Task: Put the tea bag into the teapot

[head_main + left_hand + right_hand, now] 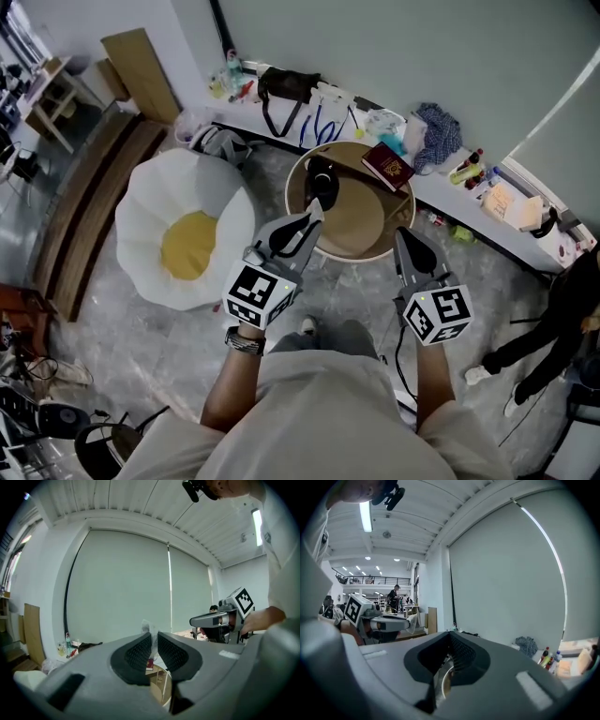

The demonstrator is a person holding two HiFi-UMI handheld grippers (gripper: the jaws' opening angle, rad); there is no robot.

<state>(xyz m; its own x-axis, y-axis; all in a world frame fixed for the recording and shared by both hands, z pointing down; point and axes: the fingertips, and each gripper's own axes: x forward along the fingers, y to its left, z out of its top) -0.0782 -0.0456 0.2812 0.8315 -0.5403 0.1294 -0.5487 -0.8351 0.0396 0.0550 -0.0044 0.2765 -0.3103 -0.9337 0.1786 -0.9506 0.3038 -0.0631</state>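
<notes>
On the floor at the left lies a white cushion [150,202] with a yellow centre. My left gripper [312,217] has its jaws pressed on the tea bag [148,628], a thin pale packet, just near of the black teapot [322,181] on the round table [361,253]. A red book [387,167] lies right of the teapot. My right gripper [405,236] has its jaws together, seemingly empty.

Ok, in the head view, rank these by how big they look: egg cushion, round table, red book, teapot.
1. egg cushion
2. round table
3. red book and teapot: they look about alike, so I won't rank those.
</notes>
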